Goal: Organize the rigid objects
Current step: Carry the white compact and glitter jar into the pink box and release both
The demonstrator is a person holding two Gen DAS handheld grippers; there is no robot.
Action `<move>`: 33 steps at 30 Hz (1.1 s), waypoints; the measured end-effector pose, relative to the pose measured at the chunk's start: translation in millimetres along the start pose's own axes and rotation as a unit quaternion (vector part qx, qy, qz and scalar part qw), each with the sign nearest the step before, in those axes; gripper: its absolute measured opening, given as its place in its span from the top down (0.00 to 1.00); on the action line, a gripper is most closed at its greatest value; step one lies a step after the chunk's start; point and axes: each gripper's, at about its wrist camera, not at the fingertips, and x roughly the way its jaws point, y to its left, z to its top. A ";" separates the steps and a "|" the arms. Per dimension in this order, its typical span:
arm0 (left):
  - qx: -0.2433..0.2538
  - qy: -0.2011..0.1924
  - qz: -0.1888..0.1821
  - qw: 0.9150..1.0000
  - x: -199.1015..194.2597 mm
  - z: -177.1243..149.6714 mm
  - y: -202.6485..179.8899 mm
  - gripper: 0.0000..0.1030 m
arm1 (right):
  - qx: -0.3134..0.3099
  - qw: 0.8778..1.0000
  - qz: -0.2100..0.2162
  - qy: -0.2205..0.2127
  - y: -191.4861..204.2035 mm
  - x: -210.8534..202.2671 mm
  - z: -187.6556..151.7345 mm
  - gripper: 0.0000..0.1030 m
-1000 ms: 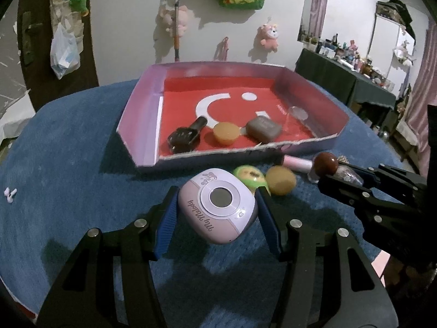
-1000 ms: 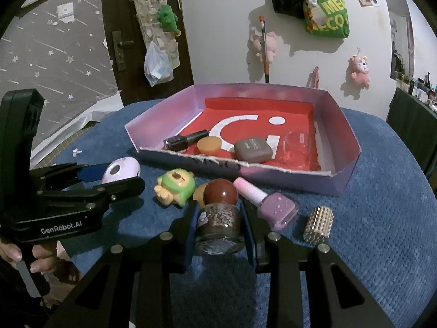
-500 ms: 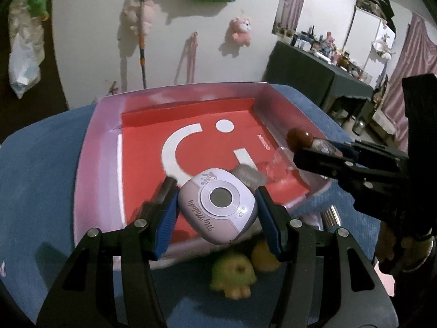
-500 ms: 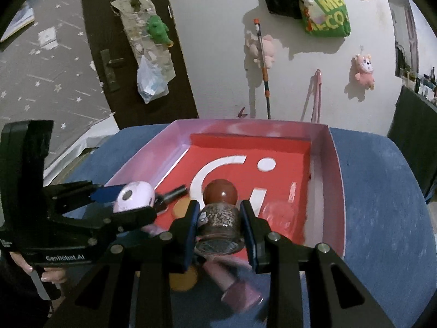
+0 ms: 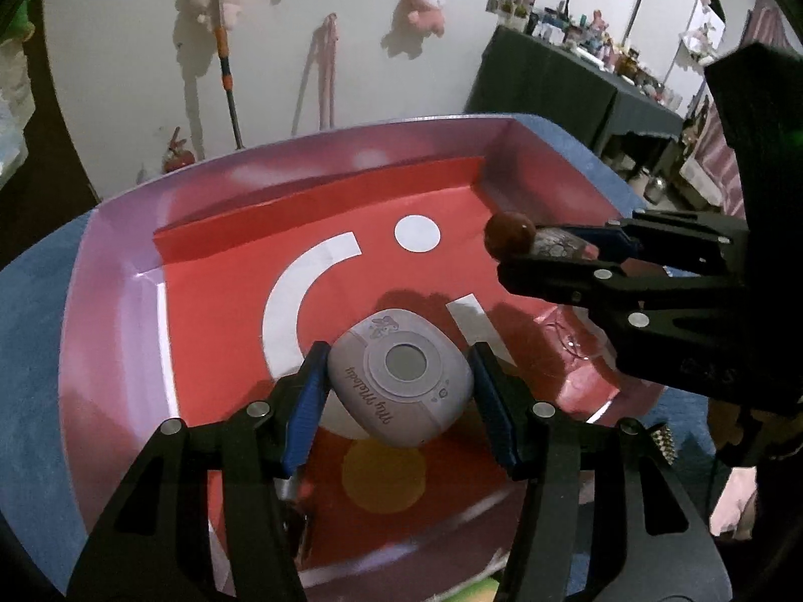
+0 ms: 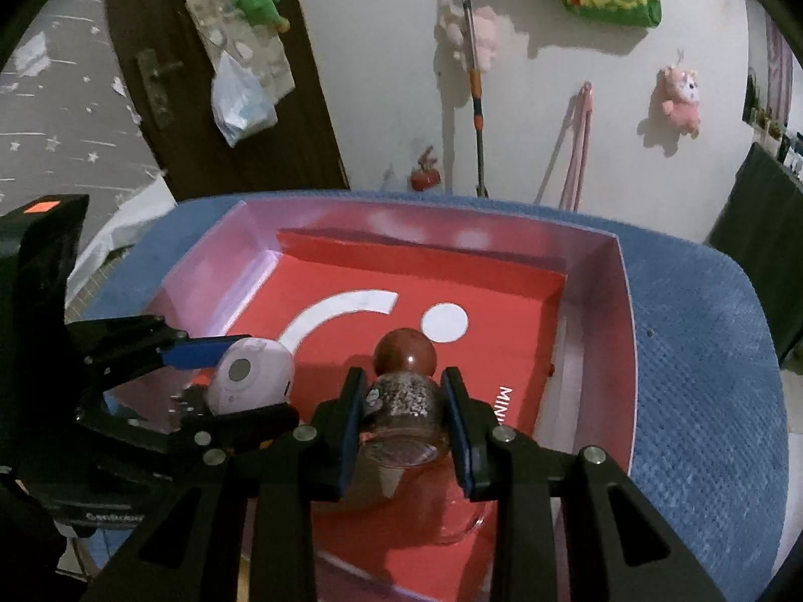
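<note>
My left gripper (image 5: 399, 391) is shut on a lilac rounded case (image 5: 401, 376) with a round window, held above the red floor of the pink-walled box (image 5: 115, 271). My right gripper (image 6: 404, 414) is shut on a small glitter bottle (image 6: 404, 401) with a round brown cap, also held over the box (image 6: 597, 351). In the left wrist view the right gripper (image 5: 557, 251) with its bottle (image 5: 512, 236) hangs over the box's right half. In the right wrist view the left gripper (image 6: 221, 376) and the case (image 6: 251, 376) sit to the left.
A round orange piece (image 5: 384, 474) and a dark bottle (image 5: 296, 496) lie on the box floor below the case. A clear round thing (image 6: 451, 521) lies under the right gripper. The box rests on a blue cloth (image 6: 702, 401). A studded object (image 5: 662, 439) sits outside at right.
Both grippers have carried their objects forward from the blue cloth in front of the box to above its red floor. The loose items on the cloth have slid out of view.
</note>
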 end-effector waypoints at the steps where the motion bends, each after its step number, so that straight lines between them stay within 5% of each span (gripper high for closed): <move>1: 0.003 0.004 0.002 1.000 3.9 1.3 0.6 0.48 | -0.001 1.000 -0.001 0.006 -0.9 3.0 1.5 0.68; 16: -0.004 0.045 -0.006 0.999 28.1 7.8 15.5 0.48 | -0.013 0.997 -0.011 0.080 -7.0 45.1 3.7 0.68; 33: 0.004 0.070 0.012 0.997 40.2 14.4 10.6 0.48 | -0.011 0.996 -0.012 0.092 -8.8 55.6 1.7 0.68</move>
